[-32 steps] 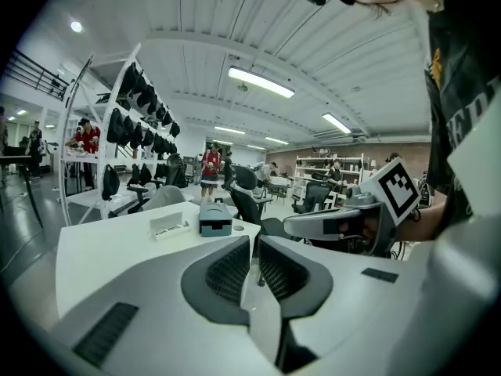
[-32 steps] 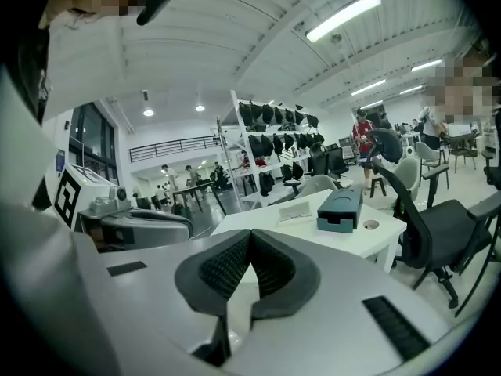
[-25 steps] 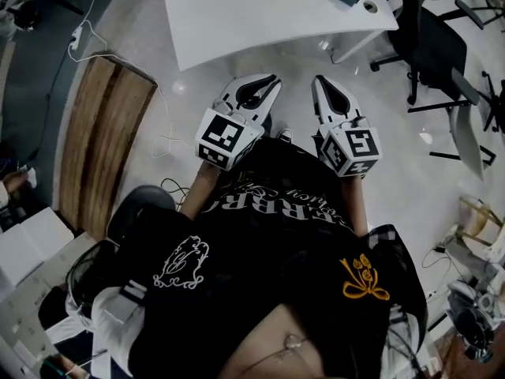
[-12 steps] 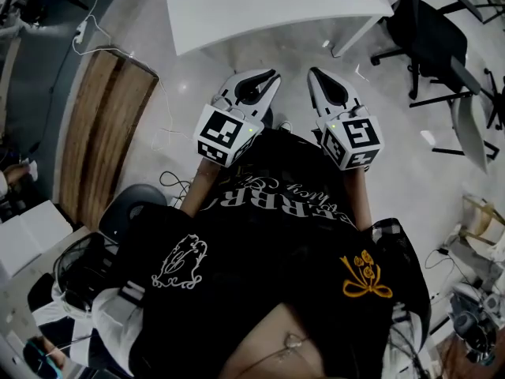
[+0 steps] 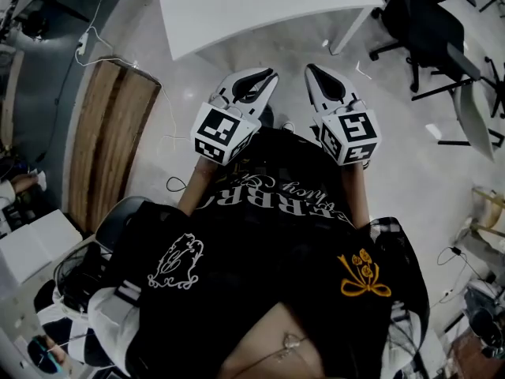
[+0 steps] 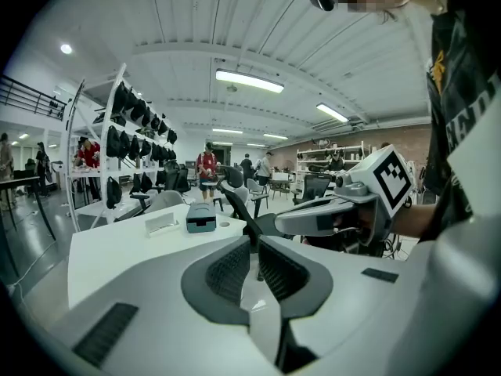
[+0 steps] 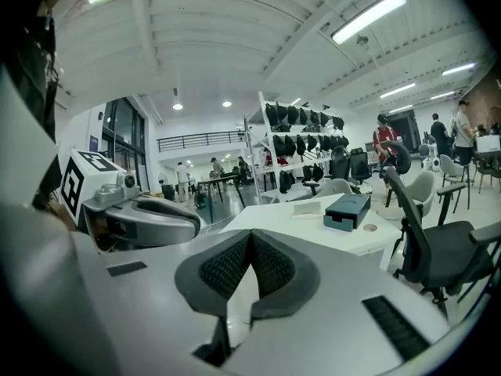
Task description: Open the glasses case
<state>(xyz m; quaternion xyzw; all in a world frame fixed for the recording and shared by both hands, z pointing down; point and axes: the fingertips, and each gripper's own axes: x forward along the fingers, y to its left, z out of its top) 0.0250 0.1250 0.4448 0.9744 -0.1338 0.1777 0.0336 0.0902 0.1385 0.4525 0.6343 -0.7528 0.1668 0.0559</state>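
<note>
Left claw (image 5: 264, 76) and right claw (image 5: 310, 69) hover closed and empty, short of the table (image 5: 237, 14); reaching the case (image 7: 348, 210) there likely comes next.

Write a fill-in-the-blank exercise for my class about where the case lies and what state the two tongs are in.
1. The dark case lies on a ____ table.
2. The left tongs and the right tongs are both ____.
3. Between each pair of tongs there is ____.

Missing words: white; shut; nothing
</note>
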